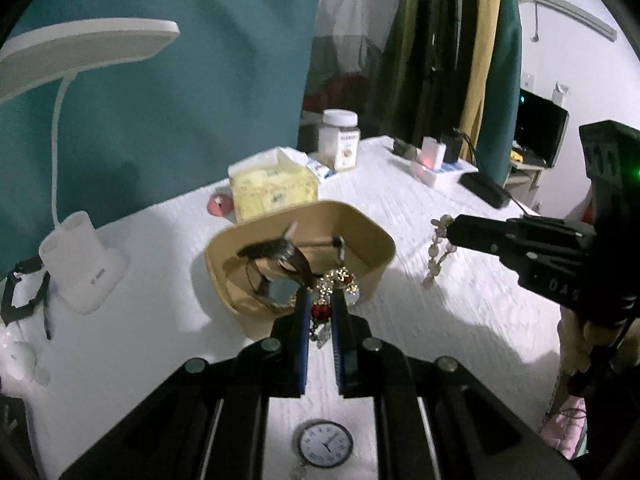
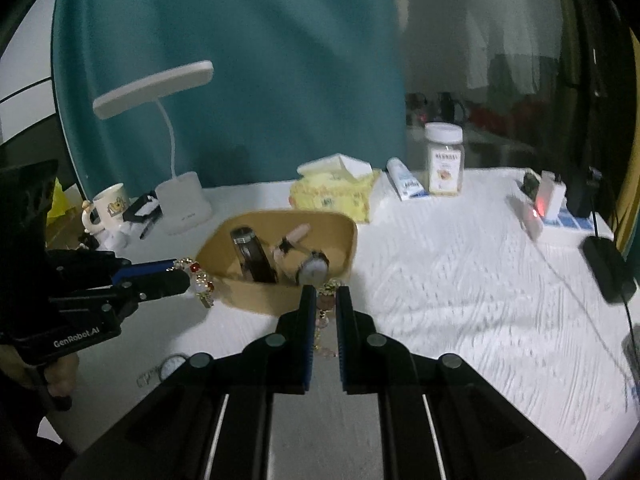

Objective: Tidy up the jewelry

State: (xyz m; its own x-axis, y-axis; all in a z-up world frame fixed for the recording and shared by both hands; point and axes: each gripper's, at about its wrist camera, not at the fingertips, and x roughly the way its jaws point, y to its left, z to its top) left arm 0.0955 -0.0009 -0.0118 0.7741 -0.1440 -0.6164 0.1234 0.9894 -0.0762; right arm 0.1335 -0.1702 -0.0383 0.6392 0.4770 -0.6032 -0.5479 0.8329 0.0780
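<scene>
**Holding jewelry beside the tan box**

Pinching a gold-and-red necklace [image 1: 325,300], the left gripper [image 1: 320,312] hangs at the tan box [image 1: 360,236] rim. Right gripper [image 2: 323,312] jaws clamp a pale beaded bracelet [image 1: 438,252] above the white tabletop [image 2: 460,280].

"GenRobot.AI" is showing in white letters on the black body of the left gripper [image 2: 182,276] in the right wrist view. On the right gripper [image 1: 448,232], seen from the left wrist, only "OAS" is showing. The jar [image 2: 444,160] is carrying a label too blurred to read. The pocket watch [image 1: 322,444] is showing a dial with unreadable numerals.
</scene>
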